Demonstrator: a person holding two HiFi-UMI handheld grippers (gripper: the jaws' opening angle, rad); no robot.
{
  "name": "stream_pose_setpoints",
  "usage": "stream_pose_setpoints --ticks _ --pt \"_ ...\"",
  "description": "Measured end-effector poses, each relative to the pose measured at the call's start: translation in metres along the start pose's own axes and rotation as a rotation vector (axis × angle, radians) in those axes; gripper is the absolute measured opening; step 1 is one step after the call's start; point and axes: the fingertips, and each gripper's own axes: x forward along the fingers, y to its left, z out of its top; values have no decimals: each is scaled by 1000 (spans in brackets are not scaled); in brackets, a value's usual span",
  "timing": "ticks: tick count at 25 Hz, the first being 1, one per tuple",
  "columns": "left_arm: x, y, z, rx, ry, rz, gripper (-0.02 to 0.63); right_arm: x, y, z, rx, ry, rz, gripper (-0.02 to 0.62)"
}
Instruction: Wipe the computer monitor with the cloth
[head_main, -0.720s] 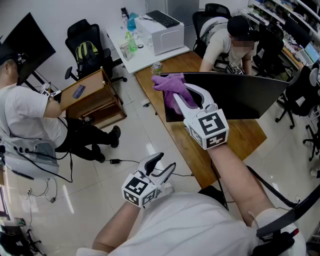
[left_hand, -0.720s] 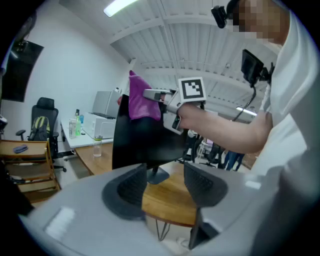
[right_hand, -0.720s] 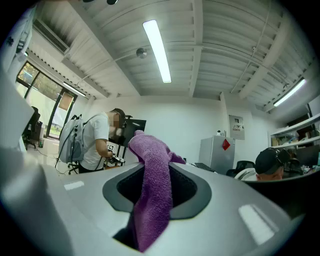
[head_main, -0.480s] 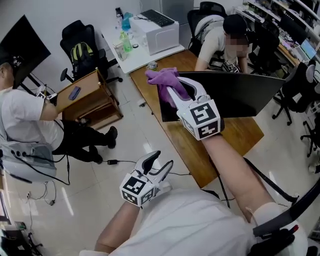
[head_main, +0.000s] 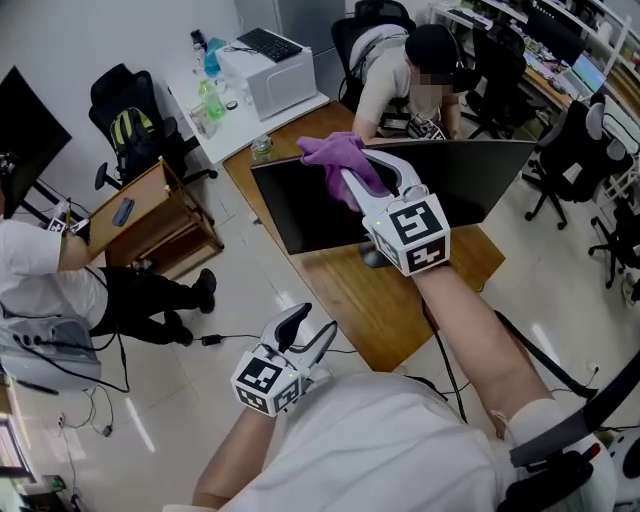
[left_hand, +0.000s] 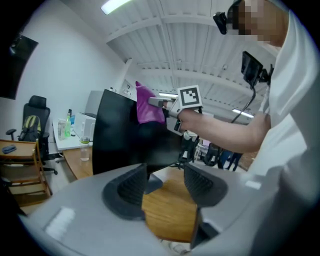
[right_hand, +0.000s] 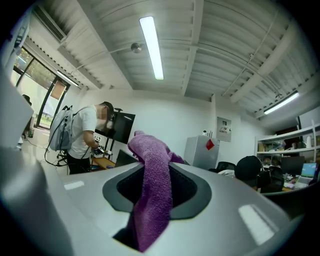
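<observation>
Between jaws of right gripper (right_hand: 157, 189), cloth (right_hand: 152, 170): purple, nubby terry weave, matt. Gripper shell: smooth grey plastic, dull sheen. Left gripper (left_hand: 165, 184) pads (left_hand: 131, 186): black, ribbed, matt. Beyond its jaws, monitor (left_hand: 120, 132) screen black, smooth; desk (left_hand: 167, 212) wood, satin finish.

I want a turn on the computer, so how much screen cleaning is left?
Done: the purple fuzzy cloth is clamped in the right gripper. In hand: the cloth sits at the top edge of the black flat computer monitor. Left: probably most of the screen below it, though no wipe marks show either way. The left gripper hangs open and empty.
</observation>
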Motion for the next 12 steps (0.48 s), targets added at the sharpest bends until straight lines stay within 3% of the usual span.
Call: stream_pose_setpoints --ticks 12 --pt "54 -39 -1 28 23 -62 239 -70 -112 -34 4 41 -146 120"
